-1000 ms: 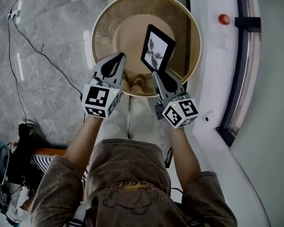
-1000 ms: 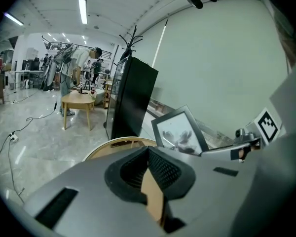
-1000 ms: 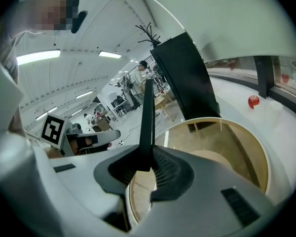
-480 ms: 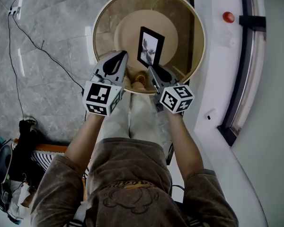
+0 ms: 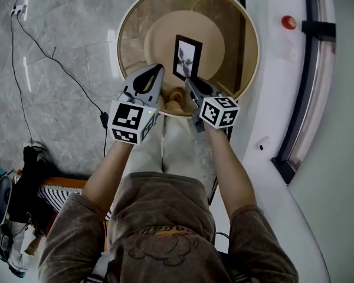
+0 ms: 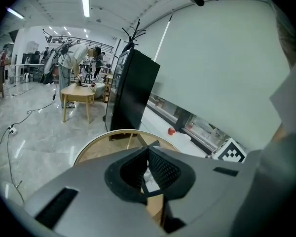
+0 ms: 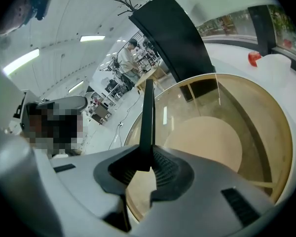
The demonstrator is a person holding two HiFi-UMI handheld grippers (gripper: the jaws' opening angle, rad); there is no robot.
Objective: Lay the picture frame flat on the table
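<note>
Round glass-topped table (image 5: 133, 37) with wooden rim

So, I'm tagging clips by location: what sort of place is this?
Probably an open office or lab: polished stone floor, people at worktables in the background, ceiling strip lights.

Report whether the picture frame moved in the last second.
Yes. The picture frame, gripped by the right gripper, has sunk and shifted left toward the centre of the round table.
</note>
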